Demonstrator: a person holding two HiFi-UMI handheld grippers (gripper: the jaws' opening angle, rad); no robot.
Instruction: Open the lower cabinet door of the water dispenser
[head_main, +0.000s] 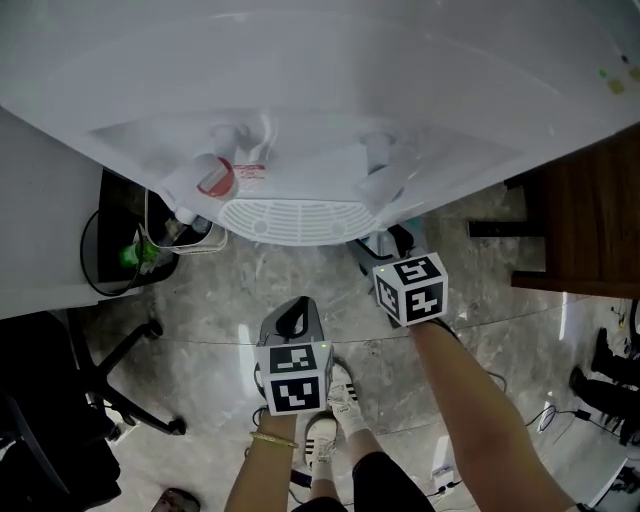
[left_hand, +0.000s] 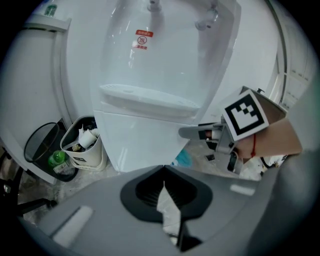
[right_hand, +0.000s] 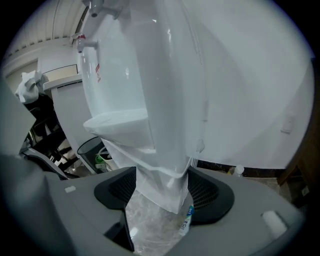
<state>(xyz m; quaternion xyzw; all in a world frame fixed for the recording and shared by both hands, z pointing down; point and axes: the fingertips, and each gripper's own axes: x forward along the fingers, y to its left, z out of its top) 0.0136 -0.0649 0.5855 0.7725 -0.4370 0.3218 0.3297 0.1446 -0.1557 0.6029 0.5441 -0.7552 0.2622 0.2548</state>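
The white water dispenser (head_main: 300, 120) fills the top of the head view, its drip tray (head_main: 300, 215) jutting toward me. Its lower cabinet (left_hand: 140, 145) shows as a plain white front below the tray. My right gripper (head_main: 383, 246) reaches under the tray at the cabinet's right side. In the right gripper view the jaws (right_hand: 160, 200) stand open, with the cabinet's lower corner (right_hand: 162, 187) in the gap between them. My left gripper (head_main: 292, 318) hangs over the floor in front of the cabinet, apart from it. Its jaws (left_hand: 165, 200) are shut on nothing.
A black bin (left_hand: 42, 145) and a white bin (left_hand: 85, 145) full of rubbish stand left of the dispenser, a green bottle (left_hand: 57, 160) beside them. An office chair base (head_main: 120, 385) is at lower left, dark wooden furniture (head_main: 590, 220) at right. A plastic bottle (right_hand: 186, 220) lies by the cabinet's foot.
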